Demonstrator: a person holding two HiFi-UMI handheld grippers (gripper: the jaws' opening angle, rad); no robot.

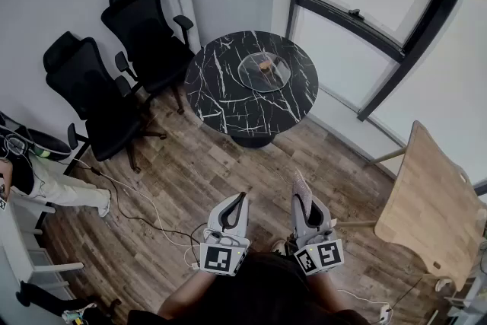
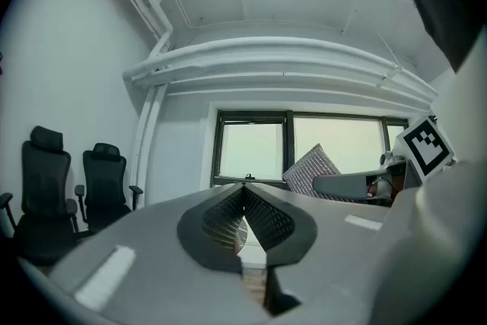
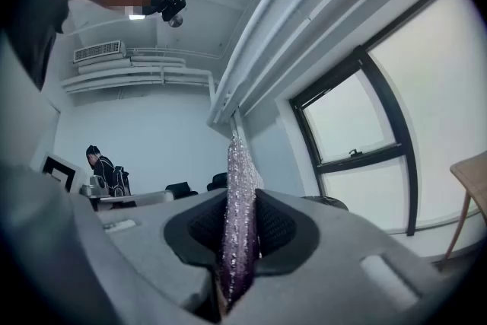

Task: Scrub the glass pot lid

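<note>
The glass pot lid (image 1: pixel 264 71) with a brown knob lies flat on the round black marble table (image 1: pixel 221 87), far ahead of both grippers. My right gripper (image 1: pixel 303 195) is held close to the body, shut on a glittery pinkish scrub sponge (image 3: pixel 238 209) that sticks up between its jaws; the sponge (image 1: pixel 302 184) also shows in the head view. My left gripper (image 1: pixel 235 207) is beside it, jaws shut with nothing in them; its tips (image 2: pixel 243 190) meet. Both grippers tilt upward, away from the table.
Two black office chairs (image 1: pixel 114 80) stand left of the table. A light wooden table (image 1: pixel 434 209) is at the right. Cables (image 1: pixel 137 202) trail over the wood floor. A person (image 1: pixel 30 171) sits at the far left. Windows (image 1: pixel 380 4) line the right wall.
</note>
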